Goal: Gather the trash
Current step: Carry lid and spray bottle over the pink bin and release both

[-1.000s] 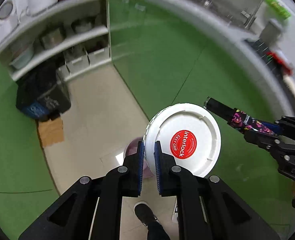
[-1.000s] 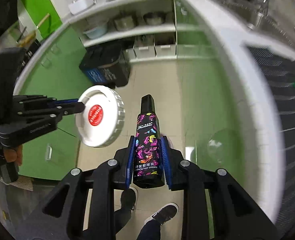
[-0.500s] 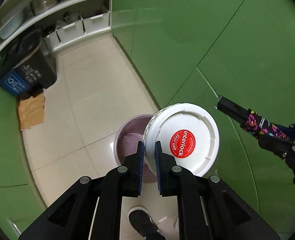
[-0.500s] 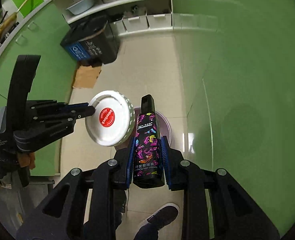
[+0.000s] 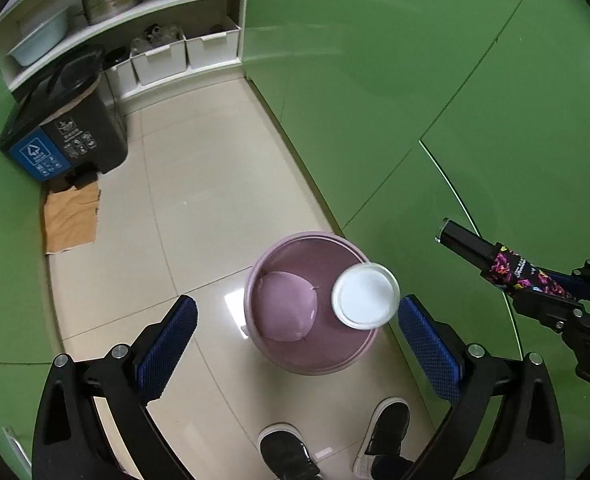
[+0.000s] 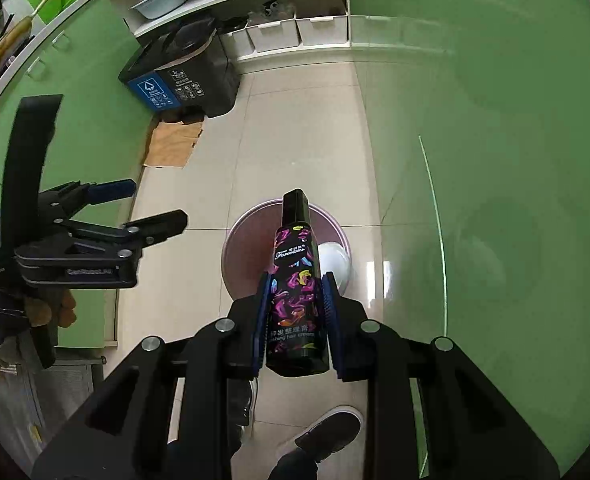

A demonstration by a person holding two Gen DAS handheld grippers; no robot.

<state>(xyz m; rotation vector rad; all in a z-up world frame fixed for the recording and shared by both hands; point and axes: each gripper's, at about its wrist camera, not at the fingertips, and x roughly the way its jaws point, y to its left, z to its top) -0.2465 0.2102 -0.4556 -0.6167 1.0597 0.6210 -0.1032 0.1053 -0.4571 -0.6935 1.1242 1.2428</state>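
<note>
Left gripper: jaws have just been opening and stand spread wide, nothing between the pads. Left wrist view: white lid lies free below, at the right inner wall of the pink bin. Right gripper enters from the right edge carrying the black patterned bottle, its long axis slanting up-left toward the bin but short of the rim.

Right gripper: pads pinching the bottle at mid-body, cap forward. Right wrist view: bin sits directly ahead and below the bottle's cap, so the right hand is judged the one to release next. Left gripper hangs to the left of the bin.

Surroundings: glossy beige tiled floor, green cabinet fronts, black recycling bin, flattened cardboard, shelves with pots.
</note>
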